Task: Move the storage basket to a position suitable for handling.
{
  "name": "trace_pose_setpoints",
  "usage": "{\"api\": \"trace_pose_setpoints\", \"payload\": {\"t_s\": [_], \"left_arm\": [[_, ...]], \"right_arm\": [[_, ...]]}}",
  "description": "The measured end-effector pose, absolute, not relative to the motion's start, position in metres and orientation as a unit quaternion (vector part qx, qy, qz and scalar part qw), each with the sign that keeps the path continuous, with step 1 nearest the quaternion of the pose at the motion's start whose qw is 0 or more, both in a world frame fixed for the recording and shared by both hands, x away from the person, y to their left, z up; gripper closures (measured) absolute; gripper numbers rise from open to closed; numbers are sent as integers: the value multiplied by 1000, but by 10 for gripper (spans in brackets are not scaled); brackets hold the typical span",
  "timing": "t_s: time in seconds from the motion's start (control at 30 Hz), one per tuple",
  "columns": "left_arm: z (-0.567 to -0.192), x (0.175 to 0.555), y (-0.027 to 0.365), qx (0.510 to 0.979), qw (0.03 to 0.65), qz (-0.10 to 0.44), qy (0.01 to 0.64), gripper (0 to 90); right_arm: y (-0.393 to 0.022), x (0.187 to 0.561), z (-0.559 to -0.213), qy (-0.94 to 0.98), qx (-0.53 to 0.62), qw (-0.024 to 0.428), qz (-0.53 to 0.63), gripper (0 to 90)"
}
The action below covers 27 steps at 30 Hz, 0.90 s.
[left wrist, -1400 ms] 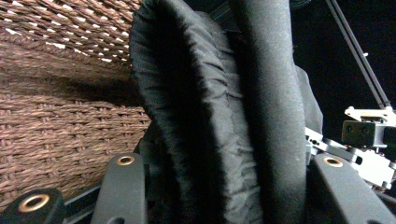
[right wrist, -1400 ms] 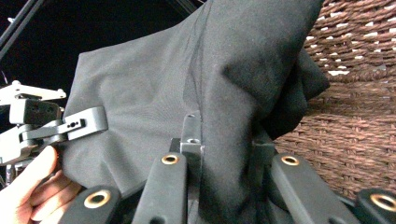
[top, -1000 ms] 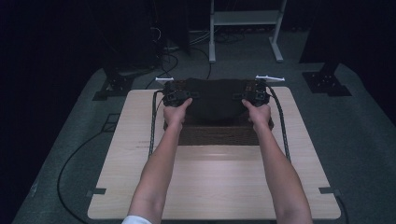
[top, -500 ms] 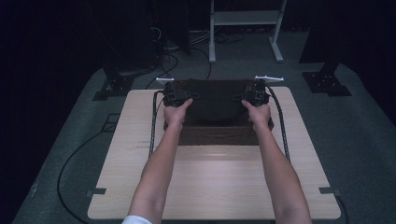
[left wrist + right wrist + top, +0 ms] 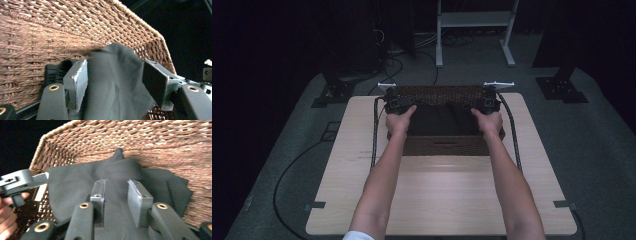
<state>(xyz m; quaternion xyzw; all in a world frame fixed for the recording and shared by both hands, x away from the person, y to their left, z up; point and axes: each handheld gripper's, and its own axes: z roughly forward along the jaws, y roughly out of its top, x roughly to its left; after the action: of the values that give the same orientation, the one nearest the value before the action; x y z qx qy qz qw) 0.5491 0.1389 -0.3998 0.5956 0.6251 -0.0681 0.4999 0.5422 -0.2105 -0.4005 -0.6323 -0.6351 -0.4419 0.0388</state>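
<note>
Step in hand: I read this as the release, with the dark cloth (image 5: 443, 118) laid down inside the wicker basket (image 5: 439, 146) and my 2 grippers letting go of it.

Cloth: it lies in the basket, spread from one end to the other, with its far edge riding up against the far wall in both gripper views.

Basket: it stands at the far middle of the wooden table (image 5: 439, 200).

Left gripper (image 5: 115, 77): the jaws have just been opening. They stand apart with the cloth between them; the pad at the right of the left gripper view is clear of the fabric, and the other sits at its edge, so I judge nothing is pinched.

Right gripper (image 5: 116, 192): the jaws have also just been opening, less far. A narrow gap shows between the pads above the cloth, and I see no fold caught in it.

Hands: 1 at each end of the basket, low over the cloth.

Next move: in my judgement, spread both jaws a little more, then lift straight up so no pad drags a corner of the cloth back out over the rim.
</note>
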Motion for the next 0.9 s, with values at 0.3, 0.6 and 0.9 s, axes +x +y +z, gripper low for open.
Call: {"api": "trace_pose_setpoints", "payload": {"t_s": [0.3,0.6,0.9], "left_arm": [[-393,545,144,597,514,-65,612,344],[-382,535,146,599,540,-74,587,309],[-377,520,148,602,558,-70,566,255]], "right_arm": [[-213,537,-392,-642,-630,15,-437,634],[-215,529,-385,-645,-613,22,-455,569],[-221,518,-380,-653,-592,34,-471,475]]}}
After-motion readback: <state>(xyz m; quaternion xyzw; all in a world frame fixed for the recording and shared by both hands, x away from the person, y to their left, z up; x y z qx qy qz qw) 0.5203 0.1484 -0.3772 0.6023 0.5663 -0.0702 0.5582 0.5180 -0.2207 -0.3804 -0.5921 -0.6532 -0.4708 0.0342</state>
